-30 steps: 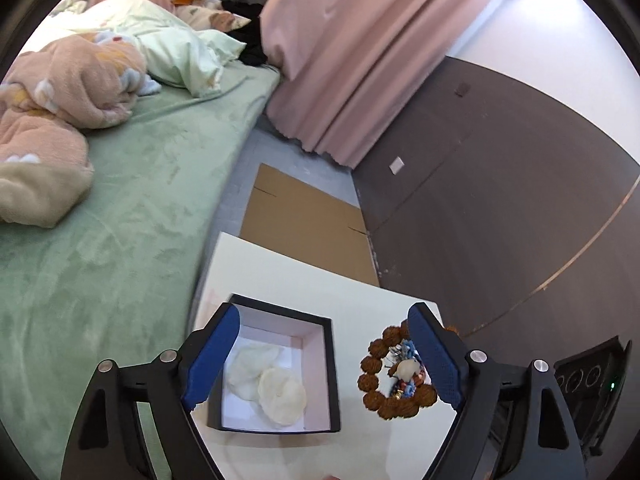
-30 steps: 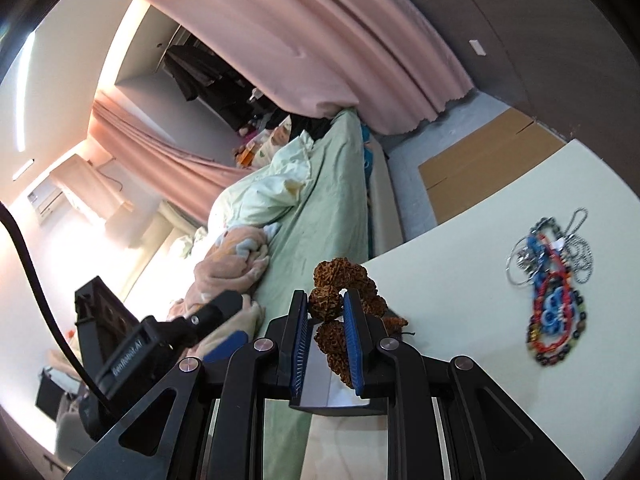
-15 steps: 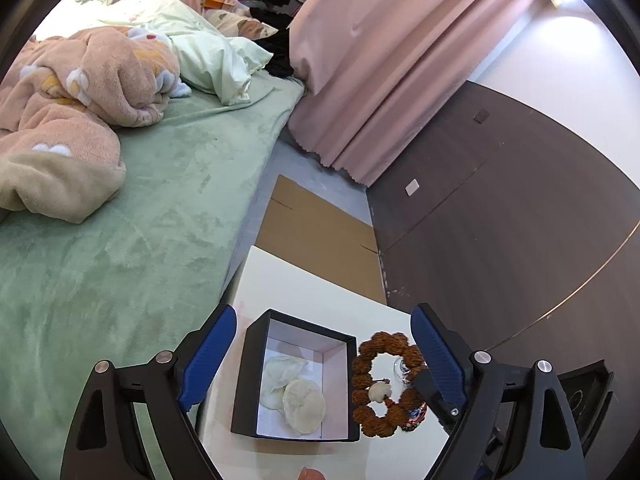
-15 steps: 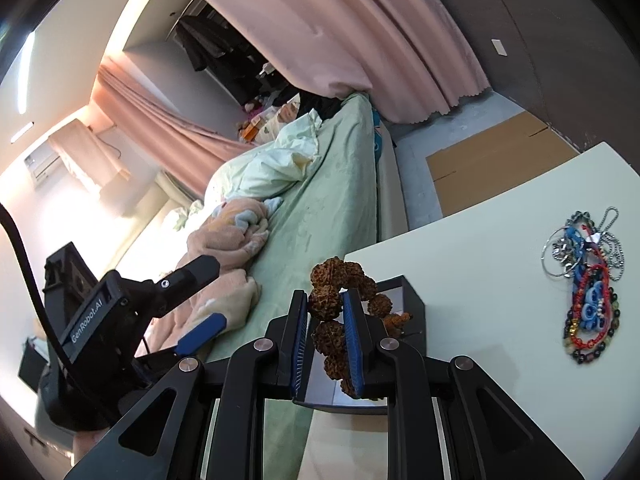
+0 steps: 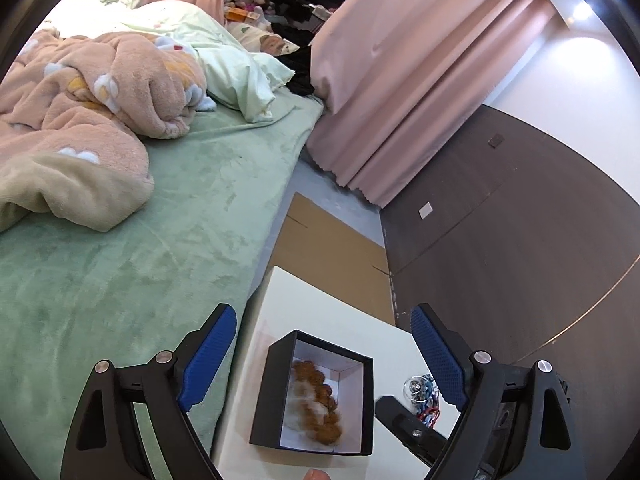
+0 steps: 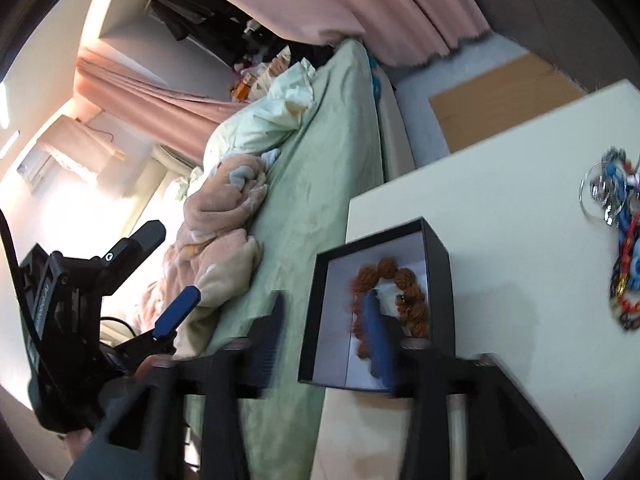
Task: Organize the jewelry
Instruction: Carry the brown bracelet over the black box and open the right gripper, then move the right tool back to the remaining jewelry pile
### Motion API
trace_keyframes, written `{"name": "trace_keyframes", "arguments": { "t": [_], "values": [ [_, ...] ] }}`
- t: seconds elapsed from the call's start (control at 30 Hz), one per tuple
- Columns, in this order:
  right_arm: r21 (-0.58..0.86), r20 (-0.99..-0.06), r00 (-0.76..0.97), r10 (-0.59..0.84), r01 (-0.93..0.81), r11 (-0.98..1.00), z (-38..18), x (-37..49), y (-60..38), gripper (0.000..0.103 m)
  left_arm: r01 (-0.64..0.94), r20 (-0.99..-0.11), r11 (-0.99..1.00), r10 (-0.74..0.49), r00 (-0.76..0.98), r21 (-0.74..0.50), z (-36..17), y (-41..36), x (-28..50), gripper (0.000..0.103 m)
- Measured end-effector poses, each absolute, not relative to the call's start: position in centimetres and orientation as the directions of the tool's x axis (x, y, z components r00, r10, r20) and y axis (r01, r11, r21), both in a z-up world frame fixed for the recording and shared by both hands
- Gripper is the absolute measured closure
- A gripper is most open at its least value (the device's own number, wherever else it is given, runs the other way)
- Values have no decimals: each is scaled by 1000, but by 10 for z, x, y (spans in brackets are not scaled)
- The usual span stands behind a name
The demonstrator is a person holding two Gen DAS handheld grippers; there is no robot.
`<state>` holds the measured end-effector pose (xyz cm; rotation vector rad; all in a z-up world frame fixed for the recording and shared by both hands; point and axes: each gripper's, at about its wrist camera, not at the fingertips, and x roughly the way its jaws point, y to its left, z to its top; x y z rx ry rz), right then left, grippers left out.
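The brown bead bracelet (image 5: pixel 318 406) lies inside the black box (image 5: pixel 264 396) on the white surface (image 5: pixel 320 308). Both the left claw (image 5: pixel 324 356) and right claw (image 6: pixel 326 332) are spread wide, empty; remaining jewelry (image 6: pixel 618 248) sits far right.

Box mouth: the black box (image 5: pixel 316 392) stands open-topped near the bench's bed-side edge, its walls rimming a brown bead bracelet (image 5: pixel 318 404) inside.
Right tongs (image 6: pixel 328 332): spread wide, one blue pad over the box mouth, blurred.
Left tongs (image 5: pixel 324 356): spread wide above the box.
Bare bench (image 6: pixel 500 216): open surface between box and tangled jewelry pile (image 6: pixel 620 240).
Bed side: green bed (image 5: pixel 160 220) flanks the bench edge.
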<state>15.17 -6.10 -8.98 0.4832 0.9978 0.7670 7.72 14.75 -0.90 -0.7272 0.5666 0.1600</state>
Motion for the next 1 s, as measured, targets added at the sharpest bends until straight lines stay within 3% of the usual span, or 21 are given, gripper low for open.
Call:
{"name": "trace_keyframes", "arguments": {
  "t": [0.67, 0.77, 0.83, 1.0],
  "values": [
    [641, -581, 470, 665, -240, 729, -59, 157, -170, 43, -266, -566, 815, -91, 819, -516, -7, 113, 91, 14],
    [634, -588, 479, 651, -227, 740, -56, 158, -184, 36, -238, -579, 835, -113, 808, -496, -9, 99, 96, 14],
    [631, -590, 492, 640, -213, 746, -54, 156, -195, 27, -221, -585, 846, -125, 801, -484, -10, 91, 100, 14],
    [626, -606, 511, 610, -168, 762, -55, 158, -220, 26, -172, -598, 873, -157, 786, -456, -14, 67, 109, 14]
  ]
}}
